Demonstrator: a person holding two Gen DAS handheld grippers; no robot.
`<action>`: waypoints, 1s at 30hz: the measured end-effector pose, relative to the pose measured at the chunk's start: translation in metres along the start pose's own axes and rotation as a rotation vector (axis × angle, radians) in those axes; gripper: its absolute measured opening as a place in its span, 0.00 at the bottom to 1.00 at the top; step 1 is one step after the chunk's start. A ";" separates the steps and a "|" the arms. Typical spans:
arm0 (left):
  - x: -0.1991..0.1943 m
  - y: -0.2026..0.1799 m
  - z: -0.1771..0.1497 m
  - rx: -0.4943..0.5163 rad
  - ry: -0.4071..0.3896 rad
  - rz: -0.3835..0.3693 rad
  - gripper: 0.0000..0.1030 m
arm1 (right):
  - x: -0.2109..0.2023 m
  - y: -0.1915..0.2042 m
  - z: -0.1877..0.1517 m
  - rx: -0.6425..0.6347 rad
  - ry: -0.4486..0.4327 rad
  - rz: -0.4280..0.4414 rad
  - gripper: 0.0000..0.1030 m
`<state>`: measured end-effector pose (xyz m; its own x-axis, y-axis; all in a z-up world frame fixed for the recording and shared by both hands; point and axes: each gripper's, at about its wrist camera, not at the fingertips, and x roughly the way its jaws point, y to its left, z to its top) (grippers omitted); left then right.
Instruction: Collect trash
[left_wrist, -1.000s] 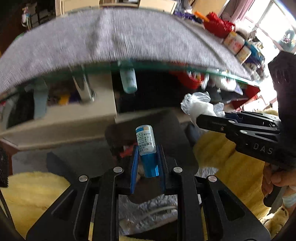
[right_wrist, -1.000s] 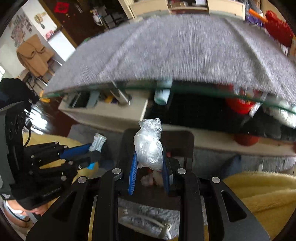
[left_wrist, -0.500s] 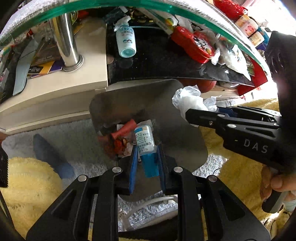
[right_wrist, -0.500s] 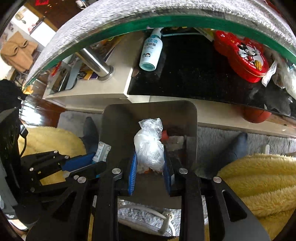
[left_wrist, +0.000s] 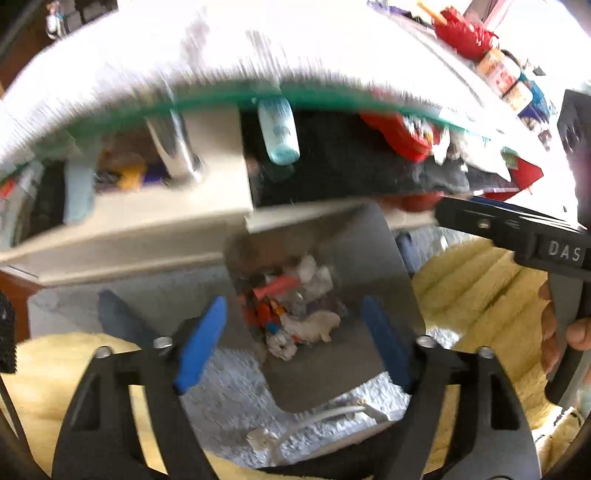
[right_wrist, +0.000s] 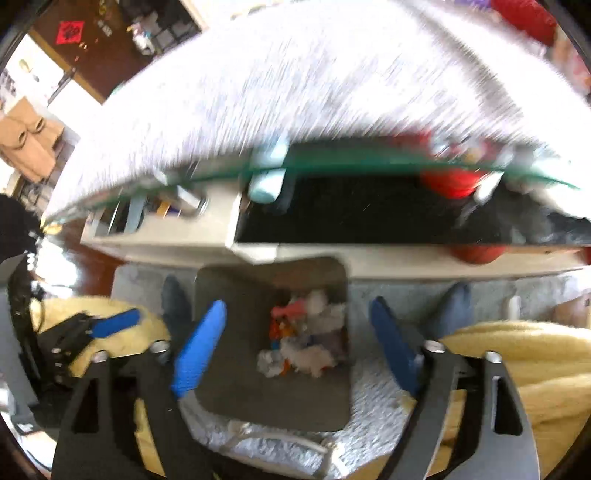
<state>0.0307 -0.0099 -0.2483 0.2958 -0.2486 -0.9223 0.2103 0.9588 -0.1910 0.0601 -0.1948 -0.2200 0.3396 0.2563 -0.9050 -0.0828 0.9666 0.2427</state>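
Left gripper (left_wrist: 291, 343), lower centre of left view: fingers just opened, wide apart, nothing between. Bin (left_wrist: 373, 266) directly below, mid-frame; trash (left_wrist: 295, 314) heaped inside on bottom. Right gripper (right_wrist: 291, 343), lower centre of right view: fingers just opened, spread, empty, above same bin (right_wrist: 229, 295). Counter (right_wrist: 295, 110) edge across upper frame, blurred. Risk: both grippers crowd one bin, may knock together on withdrawal; fingers may clip counter edge when rising.

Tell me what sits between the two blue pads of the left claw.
Nothing is held. In the left wrist view the left claw, its jaws just opened, frames only the trash pile down inside the grey bin.
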 end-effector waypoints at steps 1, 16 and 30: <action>-0.011 0.002 0.004 -0.004 -0.023 0.006 0.86 | -0.007 -0.003 0.002 0.000 -0.016 -0.009 0.95; -0.174 -0.008 0.042 0.013 -0.430 0.090 0.92 | -0.157 -0.008 0.022 -0.037 -0.403 -0.125 0.97; -0.291 -0.054 0.041 0.121 -0.771 0.194 0.92 | -0.272 0.032 0.027 -0.118 -0.731 -0.189 0.97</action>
<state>-0.0284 0.0049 0.0446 0.8882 -0.1461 -0.4356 0.1754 0.9841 0.0277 -0.0101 -0.2336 0.0434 0.8885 0.0558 -0.4554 -0.0473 0.9984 0.0301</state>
